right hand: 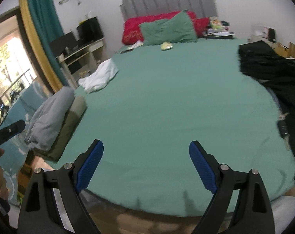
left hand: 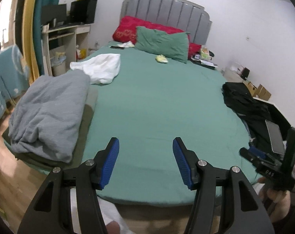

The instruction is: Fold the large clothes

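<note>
The left claw (left hand: 145, 146) hangs over the near edge of the bed (left hand: 157, 101) with its blue pads spread wide and nothing between them. The right claw (right hand: 146, 150) is likewise wide apart and empty above the same green sheet.

Ahead and to the left of the left claw lies a folded grey garment (left hand: 48, 113) stacked on an olive piece whose edge alone shows beneath it. Further ahead on that side is a crumpled white garment (left hand: 102, 68). To the right of both claws a heap of black clothes (right hand: 272, 66) sits at the bed's right edge; its near part runs out of the right wrist view, and in the left wrist view the other gripper's body covers part of it.

Well ahead, a green pillow (left hand: 163, 42) leans on a red one (left hand: 128, 29) against the headboard. A small yellowish object (left hand: 161, 58) before the pillow is too blurred to identify.
</note>
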The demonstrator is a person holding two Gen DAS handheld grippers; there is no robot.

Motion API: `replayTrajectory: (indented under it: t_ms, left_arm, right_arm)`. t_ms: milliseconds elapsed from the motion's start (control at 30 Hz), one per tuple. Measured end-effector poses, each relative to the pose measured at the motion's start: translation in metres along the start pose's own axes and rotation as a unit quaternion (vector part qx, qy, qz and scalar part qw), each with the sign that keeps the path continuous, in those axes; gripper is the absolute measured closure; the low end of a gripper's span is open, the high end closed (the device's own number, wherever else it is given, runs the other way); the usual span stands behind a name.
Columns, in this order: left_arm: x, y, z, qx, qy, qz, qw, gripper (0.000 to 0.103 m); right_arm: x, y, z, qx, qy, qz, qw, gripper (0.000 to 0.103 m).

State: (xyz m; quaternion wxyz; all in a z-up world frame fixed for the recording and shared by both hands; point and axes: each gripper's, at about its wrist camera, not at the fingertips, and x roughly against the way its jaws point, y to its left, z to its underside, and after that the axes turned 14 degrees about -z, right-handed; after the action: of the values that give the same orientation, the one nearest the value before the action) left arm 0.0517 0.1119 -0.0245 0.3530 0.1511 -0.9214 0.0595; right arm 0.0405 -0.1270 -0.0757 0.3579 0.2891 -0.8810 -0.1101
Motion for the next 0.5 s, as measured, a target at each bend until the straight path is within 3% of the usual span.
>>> replayTrajectory:
  t_ms: [67,233,300,400,500]
  left_arm:
    - [0.007,-0.016,0.0,-0.015,-0.008,-0.016,0.9997,0.043]
    - [0.028,-0.042,-0.003,-0.029,-0.039,0.003,0.9988,0.043]
    - [0.04,-0.054,-0.005,-0.041,-0.067,0.003,0.9969,0.043]
    - [0.066,-0.076,-0.004,-0.08,-0.138,-0.035,0.9866,0.043]
    - [0.084,-0.088,-0.007,-0.085,-0.166,-0.039,0.9817,0.043]
  right_arm:
    - [0.016,-0.011,-0.002,-0.006,-0.013,0.014,1.0,0.014]
    - [0.049,-0.027,-0.008,-0.009,-0.043,0.038,0.998,0.014]
    - [0.063,-0.031,-0.01,-0.003,-0.055,0.049,0.997,0.014]
    - [0.084,-0.034,-0.015,0.007,-0.072,0.067,0.995,0.014]
    - [0.109,-0.034,-0.021,0.014,-0.097,0.08,0.992,0.014]
